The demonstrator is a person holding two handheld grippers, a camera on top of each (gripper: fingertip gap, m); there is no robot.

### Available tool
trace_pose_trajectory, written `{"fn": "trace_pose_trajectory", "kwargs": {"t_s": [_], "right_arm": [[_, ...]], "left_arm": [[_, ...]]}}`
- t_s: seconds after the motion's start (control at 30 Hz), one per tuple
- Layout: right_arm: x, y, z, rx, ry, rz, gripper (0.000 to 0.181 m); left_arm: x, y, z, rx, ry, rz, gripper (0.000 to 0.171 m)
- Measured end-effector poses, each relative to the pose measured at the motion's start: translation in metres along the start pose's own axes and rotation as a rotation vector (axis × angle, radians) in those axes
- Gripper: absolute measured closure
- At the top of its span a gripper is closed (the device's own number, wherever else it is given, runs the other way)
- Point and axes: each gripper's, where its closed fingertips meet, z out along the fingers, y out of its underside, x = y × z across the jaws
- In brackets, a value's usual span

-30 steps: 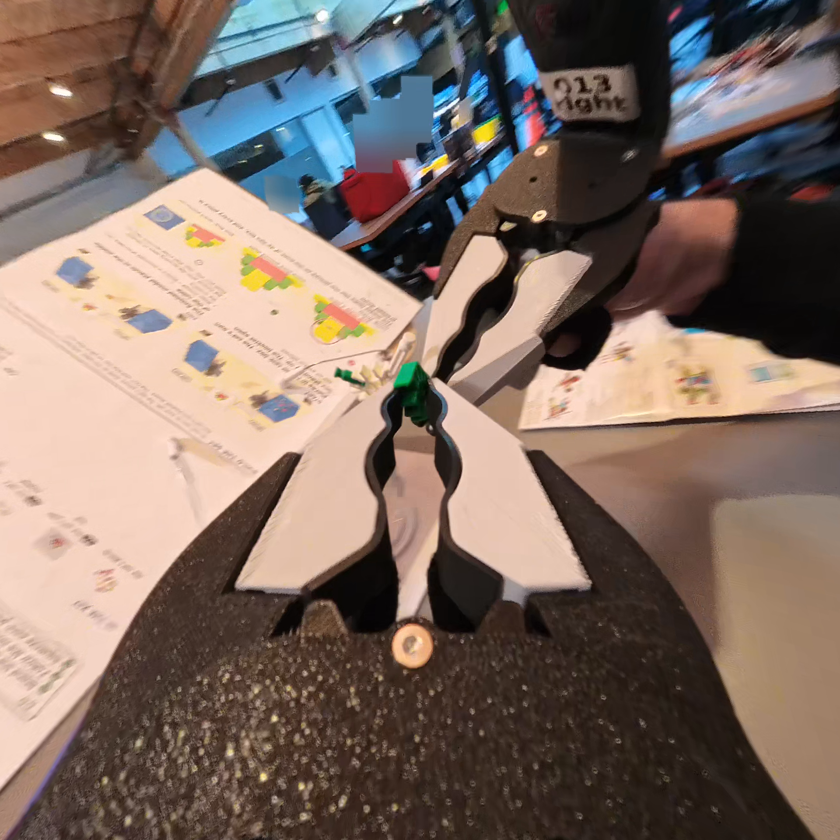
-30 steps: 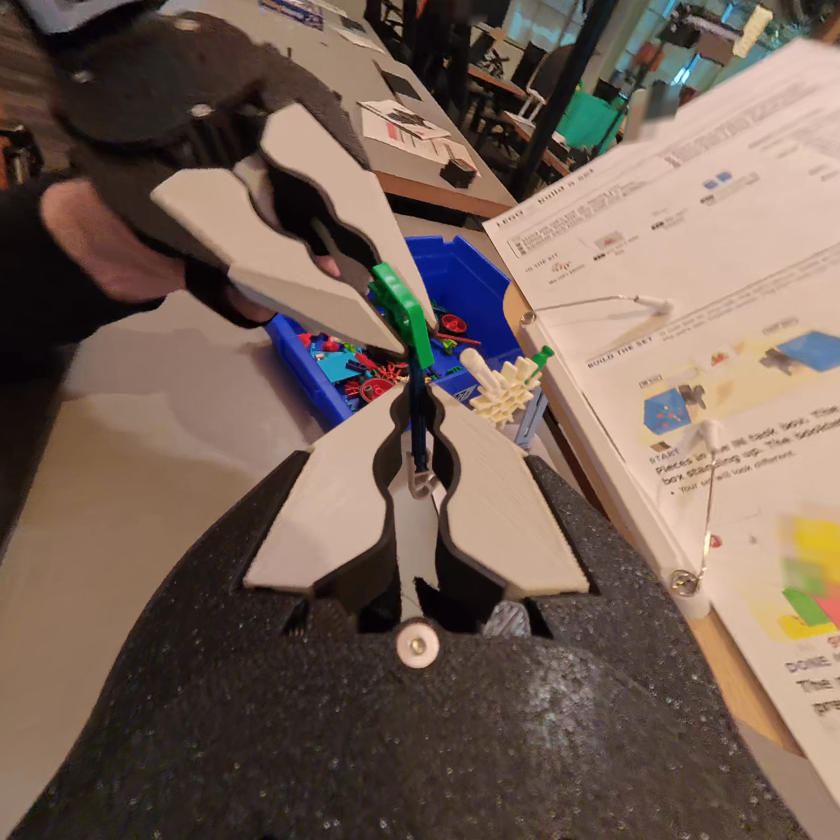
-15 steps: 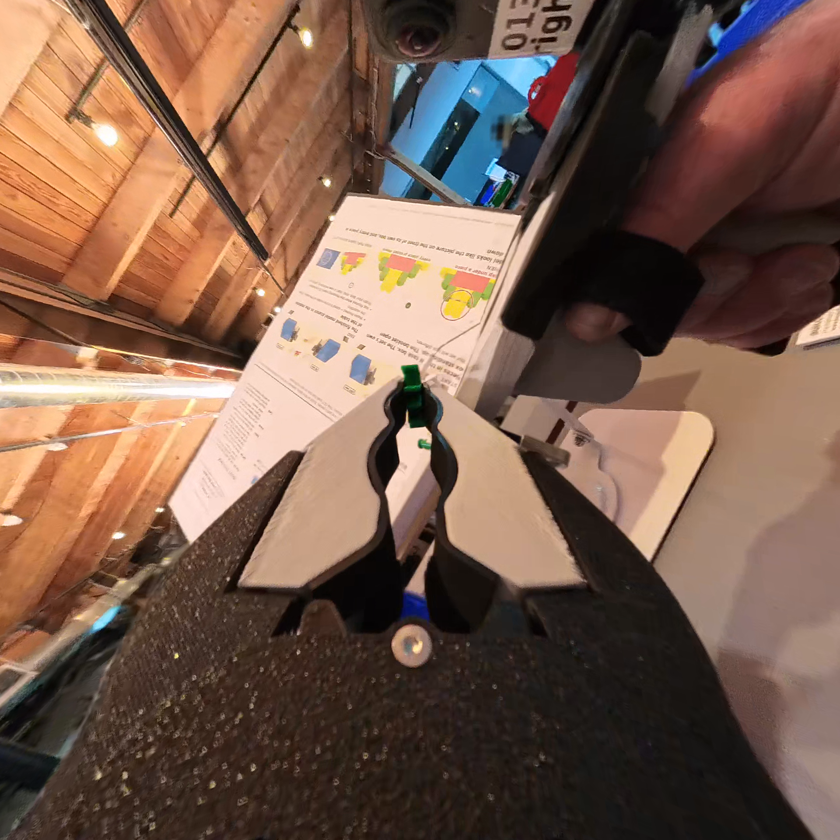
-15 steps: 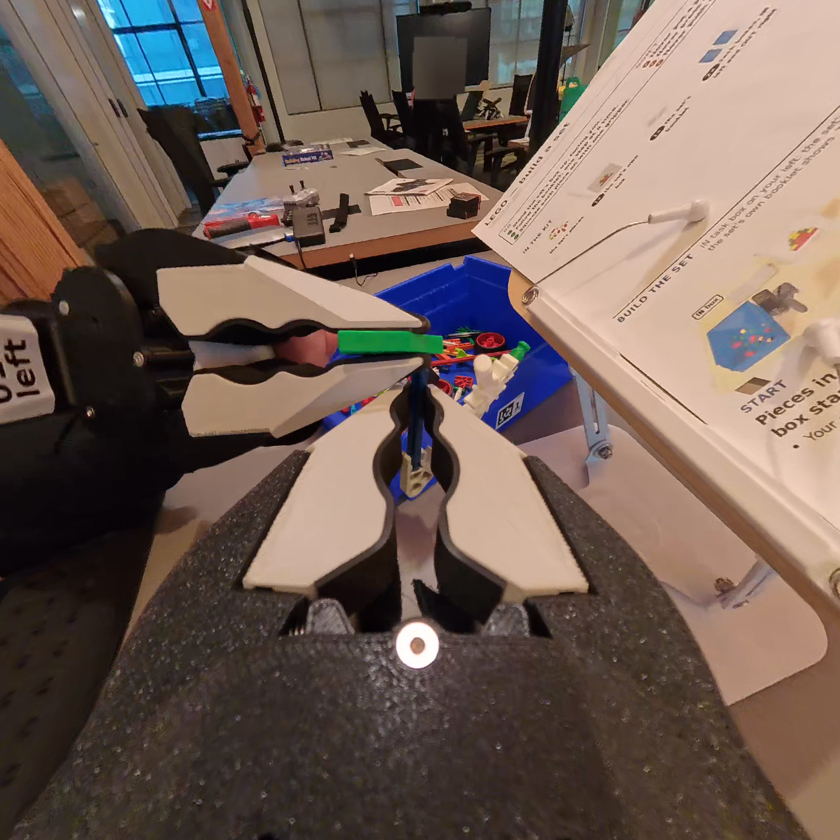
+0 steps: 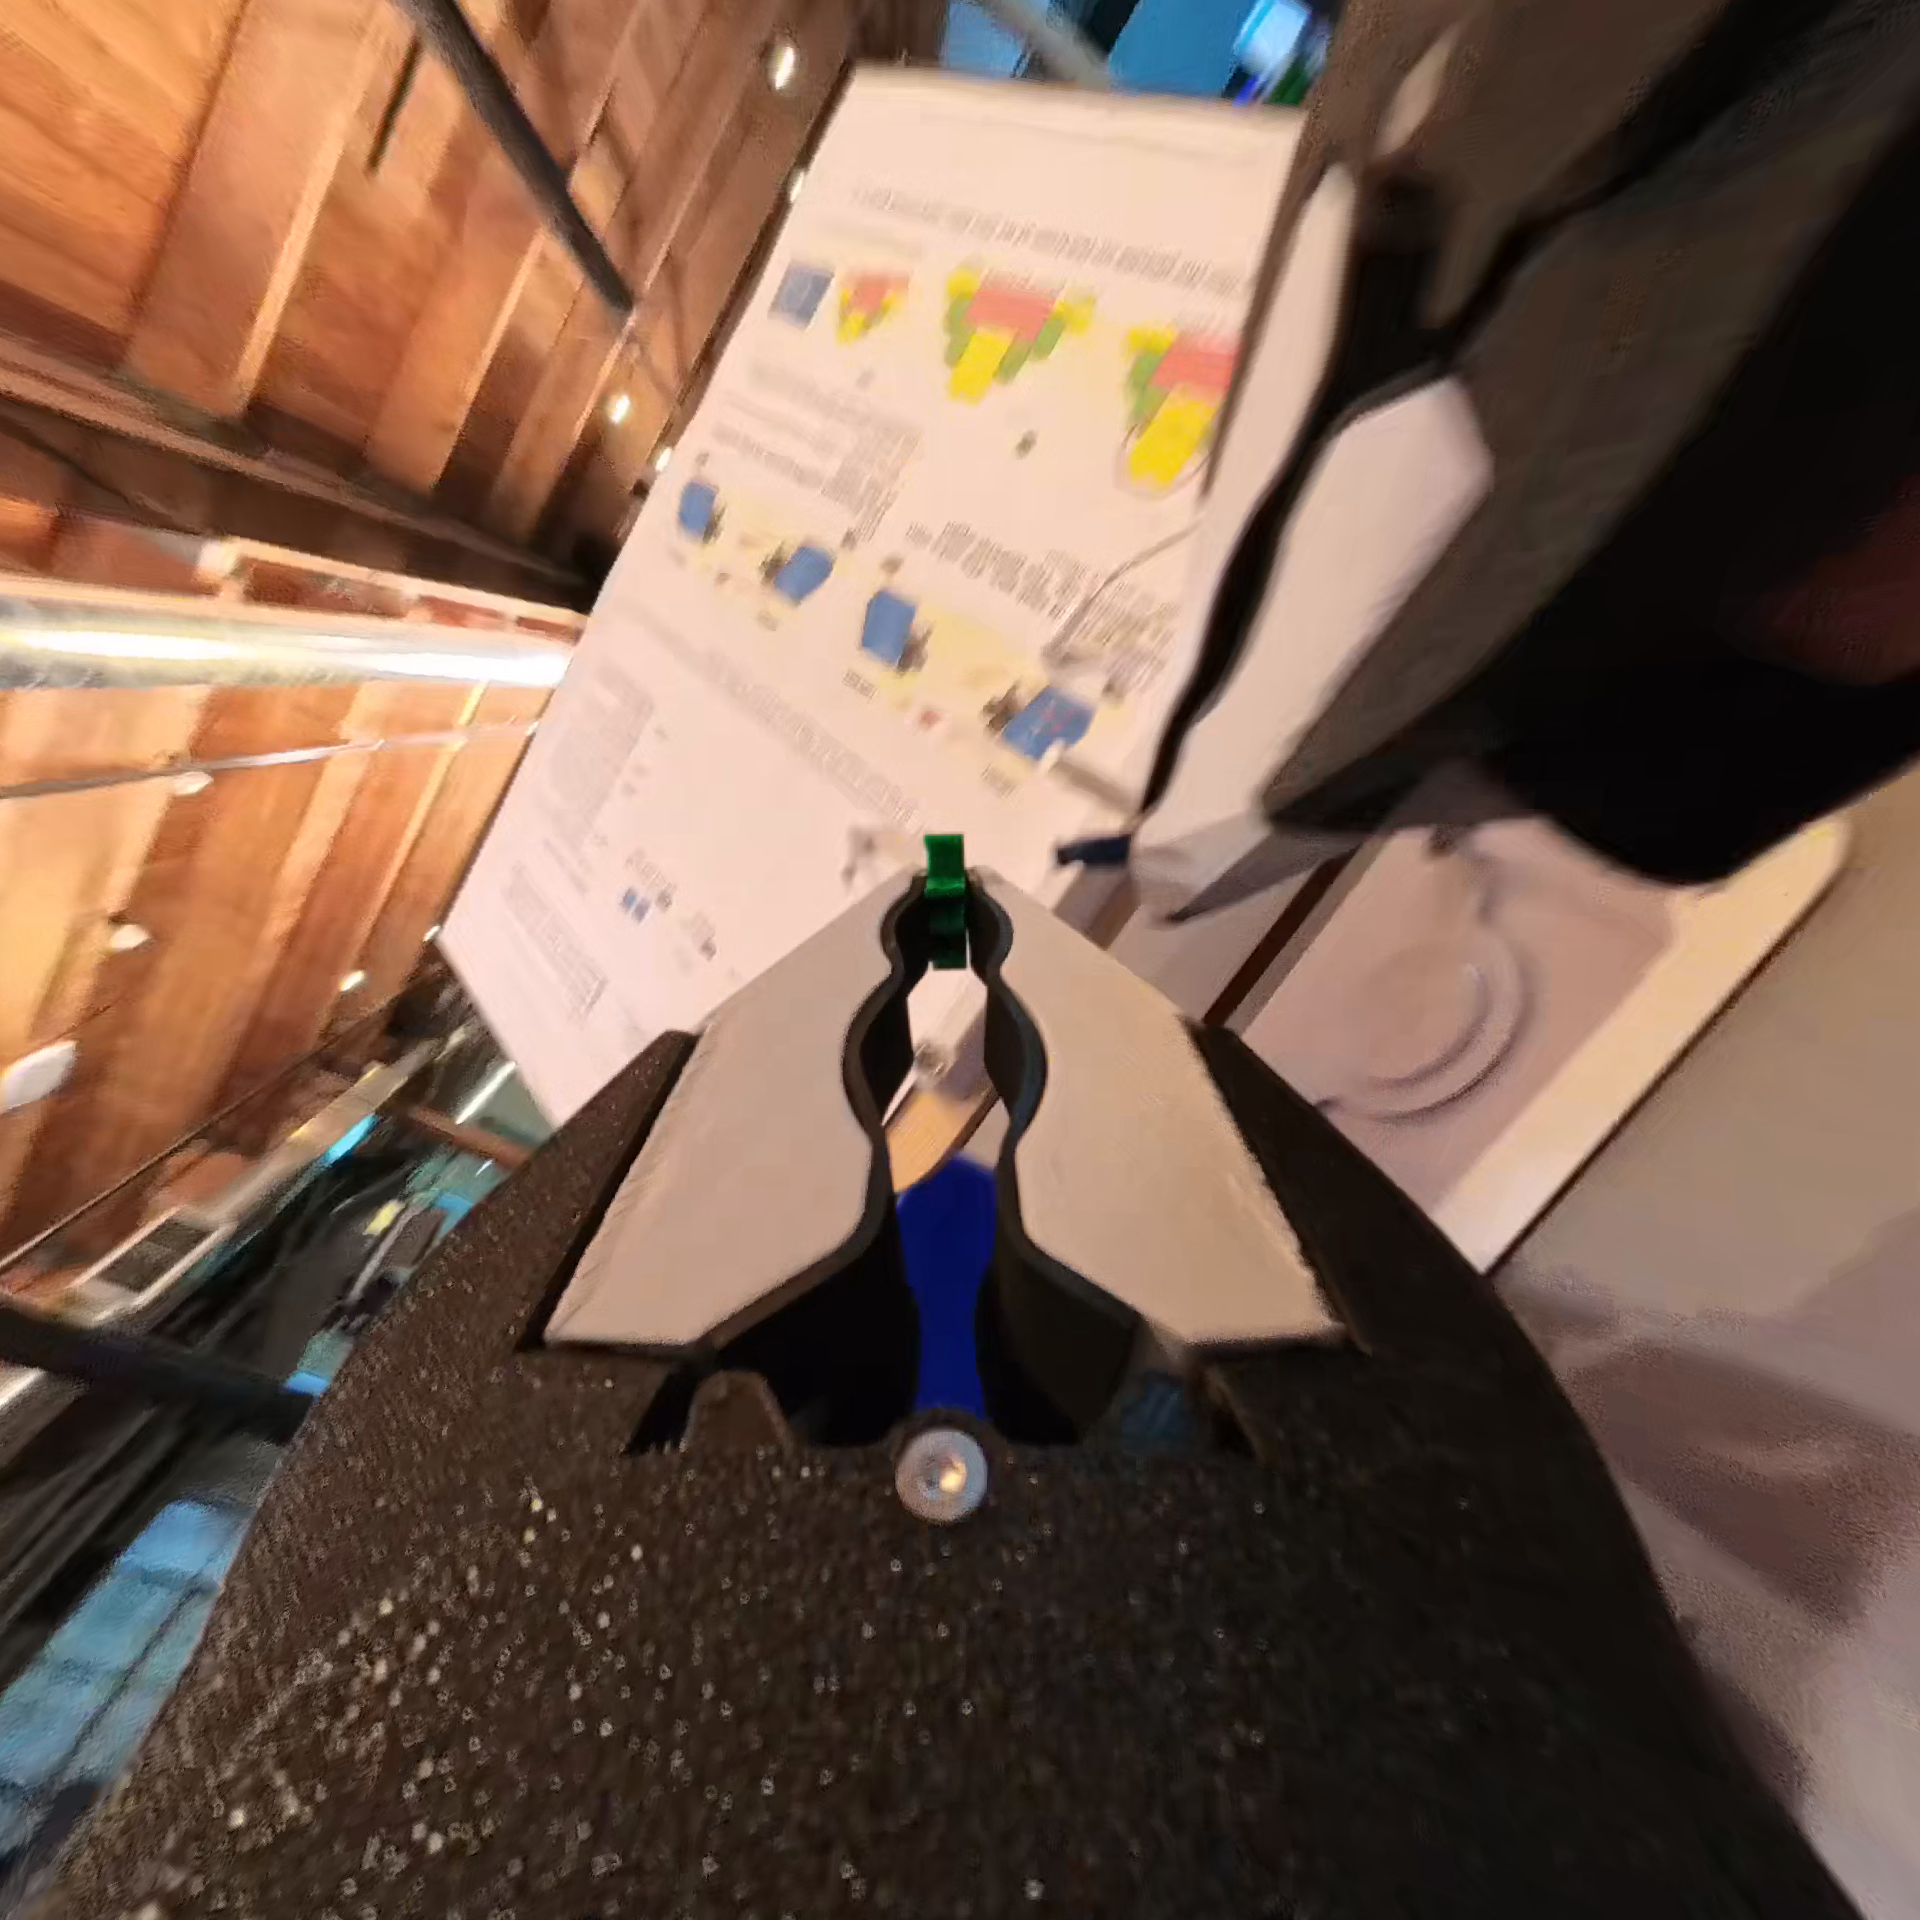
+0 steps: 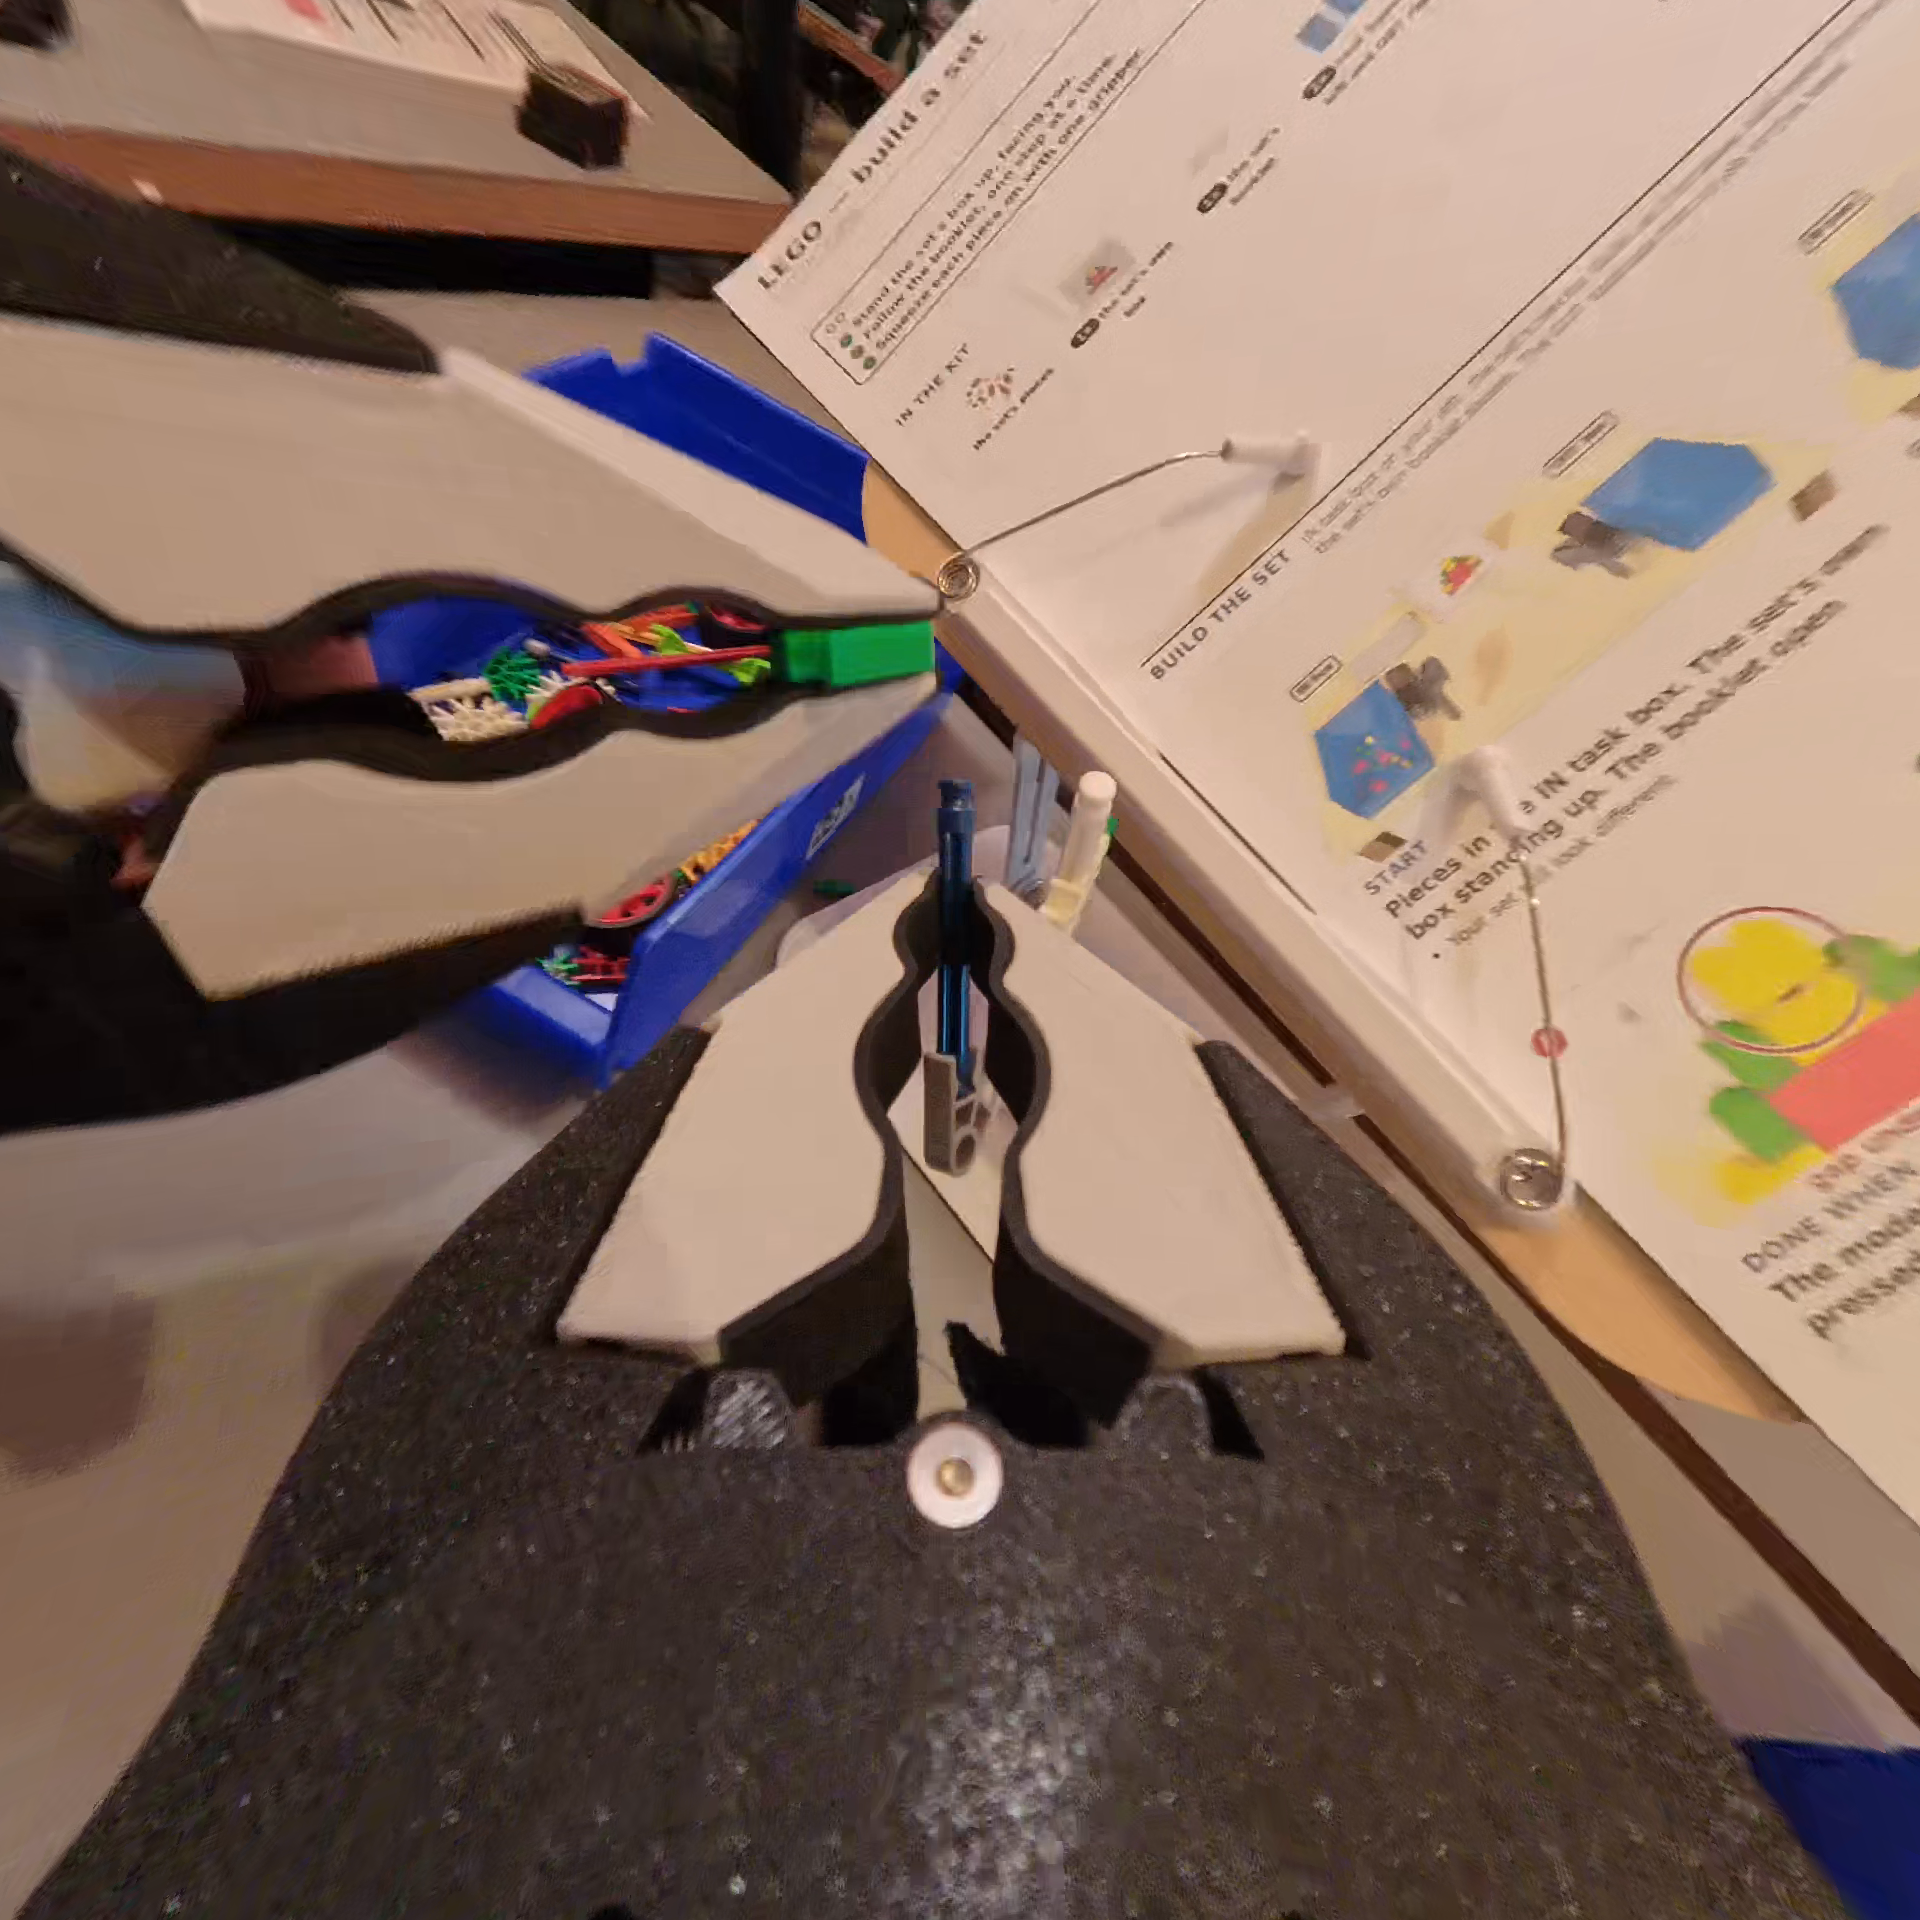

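My left gripper (image 5: 943,883) is shut on a small green toy piece (image 5: 943,868) that pokes out past its fingertips. In the right wrist view the same left gripper (image 6: 914,655) comes in from the left with the green piece (image 6: 857,652) between its tips. My right gripper (image 6: 954,883) is shut on a thin blue rod (image 6: 953,935) with a grey connector (image 6: 954,1122) at its near end. The rod's free tip stands just below the green piece, a small gap apart. The right gripper (image 5: 1351,520) fills the upper right of the left wrist view, blurred.
A tilted board with printed instruction sheets (image 6: 1455,520) stands on the right, held by wire clips (image 6: 1081,509). A blue bin (image 6: 727,416) with several small coloured toy parts sits behind the left gripper. A white toy piece (image 6: 1081,852) stands near the board's foot. The tabletop (image 6: 208,1247) is grey. The grippers' ends are close to 4 centimeters from one another.
The left gripper has moved closer and higher in the right wrist view. The green piece now sits just above the rod's tip. Both views are blurred by motion.
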Motion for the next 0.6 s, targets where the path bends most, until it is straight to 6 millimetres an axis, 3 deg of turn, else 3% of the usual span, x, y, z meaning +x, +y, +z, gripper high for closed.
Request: {"fn": "trace_pose_trajectory", "kwargs": {"t_s": [0.17,0.27,0.33,0.37,0.43,0.5,0.6], "right_arm": [[-0.005,-0.016,-0.011,0.095,-0.091,0.026,0.181],[-0.007,-0.023,-0.021,0.195,-0.254,0.161,0.180],[-0.007,-0.025,-0.027,0.248,-0.350,0.227,0.180],[-0.002,-0.025,-0.028,0.259,-0.363,0.265,0.180],[-0.004,-0.026,-0.034,0.294,-0.453,0.324,0.180],[-0.003,-0.026,-0.038,0.323,-0.517,0.372,0.180],[-0.007,-0.027,-0.047,0.372,-0.635,0.402,0.180]], "left_arm": [[-0.020,0.034,-0.007,-0.065,0.113,-0.130,0.168],[-0.034,0.082,-0.014,-0.229,0.181,-0.240,0.168],[-0.020,0.126,-0.019,-0.399,0.309,-0.344,0.167],[-0.013,0.147,-0.021,-0.474,0.340,-0.373,0.158],[-0.004,0.178,-0.022,-0.559,0.364,-0.356,0.122],[-0.012,0.174,-0.017,-0.496,0.324,-0.346,0.118],[-0.011,0.116,-0.016,-0.235,0.412,-0.491,0.115]]}}
